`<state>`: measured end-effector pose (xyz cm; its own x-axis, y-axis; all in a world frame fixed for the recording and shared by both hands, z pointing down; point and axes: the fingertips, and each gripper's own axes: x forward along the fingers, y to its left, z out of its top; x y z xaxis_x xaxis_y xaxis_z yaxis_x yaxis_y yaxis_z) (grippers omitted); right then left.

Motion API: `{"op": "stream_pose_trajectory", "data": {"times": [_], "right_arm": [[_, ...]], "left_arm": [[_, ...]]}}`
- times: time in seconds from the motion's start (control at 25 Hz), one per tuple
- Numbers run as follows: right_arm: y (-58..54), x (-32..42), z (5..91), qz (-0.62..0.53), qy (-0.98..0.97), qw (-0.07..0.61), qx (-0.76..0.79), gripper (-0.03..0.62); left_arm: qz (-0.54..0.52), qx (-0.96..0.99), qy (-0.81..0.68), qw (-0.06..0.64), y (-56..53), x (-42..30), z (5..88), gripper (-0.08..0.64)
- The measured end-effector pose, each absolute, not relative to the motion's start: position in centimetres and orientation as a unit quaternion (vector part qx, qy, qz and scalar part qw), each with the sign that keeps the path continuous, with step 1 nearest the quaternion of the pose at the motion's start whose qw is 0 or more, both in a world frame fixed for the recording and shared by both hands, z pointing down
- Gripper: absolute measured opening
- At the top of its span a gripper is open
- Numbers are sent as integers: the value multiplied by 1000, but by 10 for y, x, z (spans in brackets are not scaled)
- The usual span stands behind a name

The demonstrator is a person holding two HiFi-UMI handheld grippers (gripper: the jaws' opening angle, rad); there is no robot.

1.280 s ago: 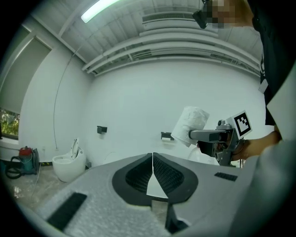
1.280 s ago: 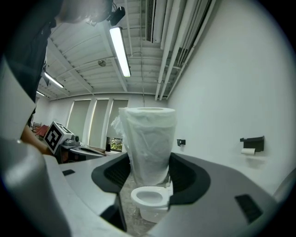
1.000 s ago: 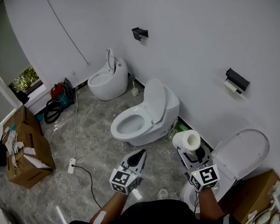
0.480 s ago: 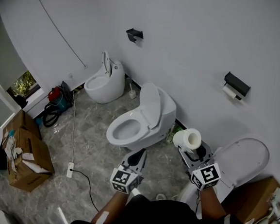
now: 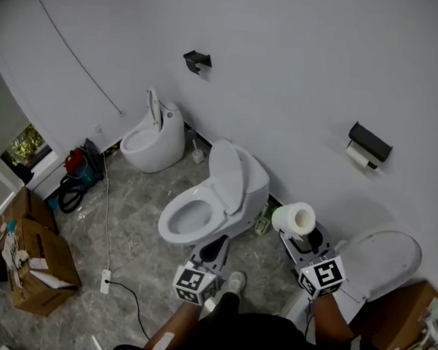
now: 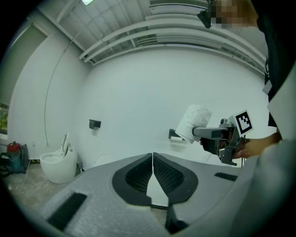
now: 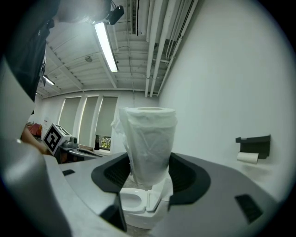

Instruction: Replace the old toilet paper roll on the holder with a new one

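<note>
New roll (image 5: 294,218) is clamped in the right gripper (image 5: 303,237). The jaws stand wide around it and the pads press on its flanks. It sits below and left of the holder (image 5: 369,140) and well apart from it, touching nothing else.

**Progress.** I judge the task to be at an early stage.
- The holder is fixed to the wall (image 5: 288,77), and the old roll (image 5: 356,154) hangs just beneath its black cover, not yet removed.
- Neither gripper is near the holder.
- Left to do: close the gap to the holder, take the old roll off, and seat the new roll in its place.

**Left gripper.** The left gripper (image 5: 214,248) is clenched with its pads meeting and nothing between them. It is further left of the holder than the new roll, and lower. Being unladen, it appears the likely tool for pulling the old roll.

**Condition of the new roll.**
- In the right gripper view it (image 7: 149,143) stands upright between the jaws, with its core end uppermost.
- It is white, thick and apparently full.
- The outer wrap is crumpled, and a loose edge of sheet flares along one side.

**Condition of the old roll.** Seen in the right gripper view (image 7: 247,157), it looks slim by comparison and is probably nearly spent.
</note>
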<state>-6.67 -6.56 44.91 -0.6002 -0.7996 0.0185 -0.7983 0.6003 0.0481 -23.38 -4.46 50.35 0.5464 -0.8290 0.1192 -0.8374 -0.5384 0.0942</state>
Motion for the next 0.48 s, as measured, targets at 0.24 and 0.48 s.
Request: {"op": "stream_pose_trajectory", "data": {"times": [0.24,0.48], "right_arm": [[-124,-60,445,-9,-877,24,481,250],[-174,-43,439,-3,-855,21,518,250]], "left_arm": [[36,894,-442,65,-111,-222,497,8],[9,906,-420,57,-177,-210,478,8]]}}
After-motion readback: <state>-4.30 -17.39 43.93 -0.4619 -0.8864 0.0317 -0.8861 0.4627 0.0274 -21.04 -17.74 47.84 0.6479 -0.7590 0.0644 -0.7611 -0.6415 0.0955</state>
